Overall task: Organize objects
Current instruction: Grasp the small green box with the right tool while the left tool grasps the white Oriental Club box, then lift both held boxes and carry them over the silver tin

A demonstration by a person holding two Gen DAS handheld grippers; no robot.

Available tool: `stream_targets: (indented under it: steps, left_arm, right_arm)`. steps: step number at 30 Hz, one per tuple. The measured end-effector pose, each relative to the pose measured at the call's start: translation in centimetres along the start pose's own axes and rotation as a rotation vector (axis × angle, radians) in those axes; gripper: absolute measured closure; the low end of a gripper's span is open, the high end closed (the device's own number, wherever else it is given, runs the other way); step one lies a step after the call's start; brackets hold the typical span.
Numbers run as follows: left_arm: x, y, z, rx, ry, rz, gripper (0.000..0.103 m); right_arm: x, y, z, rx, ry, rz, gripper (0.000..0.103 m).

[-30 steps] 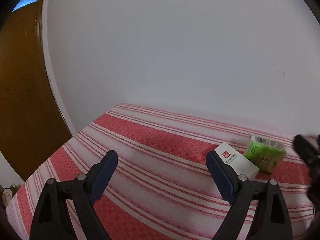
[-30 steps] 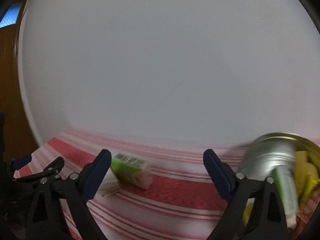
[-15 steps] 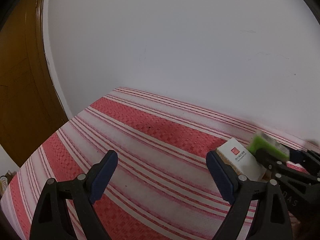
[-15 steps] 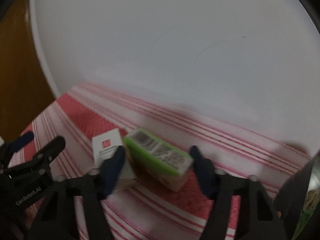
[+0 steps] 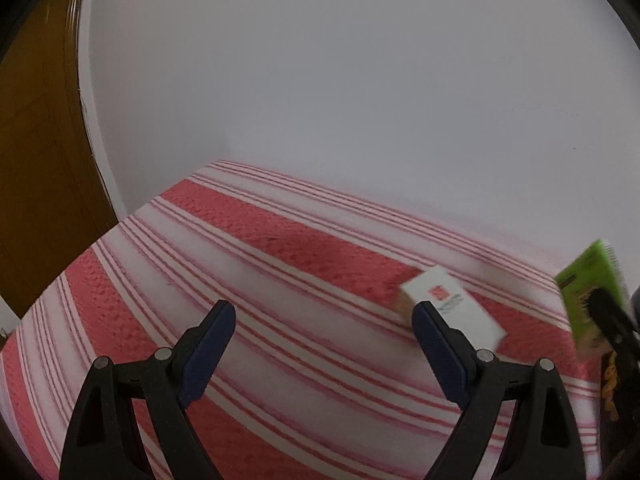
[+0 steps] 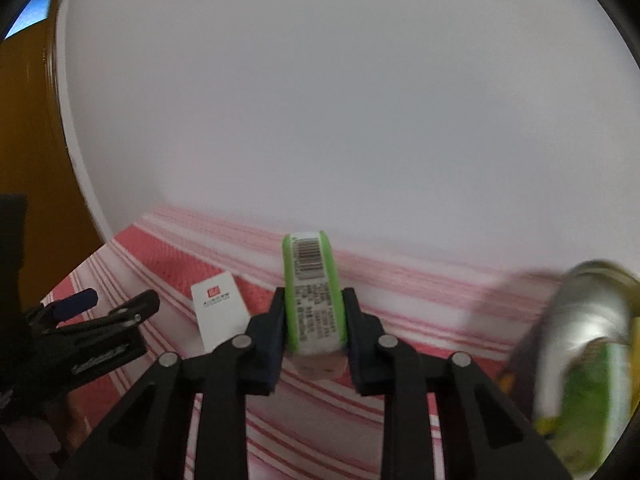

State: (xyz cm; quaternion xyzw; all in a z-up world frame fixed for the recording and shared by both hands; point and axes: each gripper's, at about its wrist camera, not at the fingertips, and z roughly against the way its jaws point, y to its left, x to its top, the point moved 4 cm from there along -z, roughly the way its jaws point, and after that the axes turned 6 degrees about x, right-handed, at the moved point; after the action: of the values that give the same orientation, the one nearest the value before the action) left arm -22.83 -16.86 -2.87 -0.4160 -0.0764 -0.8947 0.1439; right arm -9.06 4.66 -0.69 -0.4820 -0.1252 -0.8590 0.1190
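A green box (image 6: 314, 280) with a barcode stands on edge between the pads of my right gripper (image 6: 314, 300). Its jaws are closing and the pads press on both sides of the box. The box hangs lifted off the red-and-white striped cloth (image 6: 400, 296). In the left wrist view the green box (image 5: 586, 292) shows tilted at the far right edge. A white box (image 5: 452, 308) with a red logo lies flat on the cloth, just beyond the right finger of my left gripper (image 5: 320, 320). That gripper is open, with nothing between its fingers. The white box (image 6: 218, 312) lies left of the green one.
A round metal tin (image 6: 588, 320) holding green and yellow packets stands at the right. A white wall (image 5: 360, 100) rises behind the cloth. A brown wooden door (image 5: 40, 160) is at the left, past the cloth's left edge.
My right gripper moved in over the green box, shut on it and lifted it, turning it on edge. The left gripper stayed open and shifted only slightly.
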Motion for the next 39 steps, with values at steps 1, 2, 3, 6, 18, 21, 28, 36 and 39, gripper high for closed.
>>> stream_targets:
  steps: [1,2,3,6,18,21,28,36,39]
  left_arm:
    - [0.0,-0.6,0.0,-0.008,0.009,0.001,0.012]
    - [0.1,-1.3,-0.1,-0.016,0.018,0.003,0.012]
    - [0.3,-2.1,-0.2,-0.020,0.021,0.007,0.011]
    - [0.7,-4.0,-0.7,-0.005,0.037,-0.002,0.011]
    - [-0.2,-7.9,-5.0,0.002,0.203,-0.017,0.019]
    - [-0.2,-7.2,-4.9,0.007,0.193,-0.012,0.030]
    - [-0.5,-6.5,-4.0,-0.067,0.168,0.001,0.060]
    - [0.3,-6.8,0.6,-0.046,-0.064,-0.060,0.060]
    - [-0.4,-6.0,1.7,-0.051,-0.091,-0.074,0.060]
  right_arm:
    - [0.2,0.3,0.6,-0.023,-0.029,0.024,0.077]
    - [0.3,0.4,1.3,-0.037,-0.054,0.042,0.077]
    - [0.3,0.4,2.1,-0.047,-0.085,0.057,0.077]
    - [0.4,0.7,3.5,-0.075,-0.141,0.076,0.077]
    - [1.0,-0.7,3.4,-0.091,-0.203,0.025,0.077]
    - [1.0,-1.0,2.4,-0.075,-0.171,-0.003,0.077]
    - [1.9,-2.1,2.3,-0.066,-0.173,-0.010,0.077]
    - [0.7,-1.6,3.2,-0.140,-0.239,-0.003,0.077]
    - [0.3,-1.8,4.2,-0.167,-0.259,-0.002,0.077]
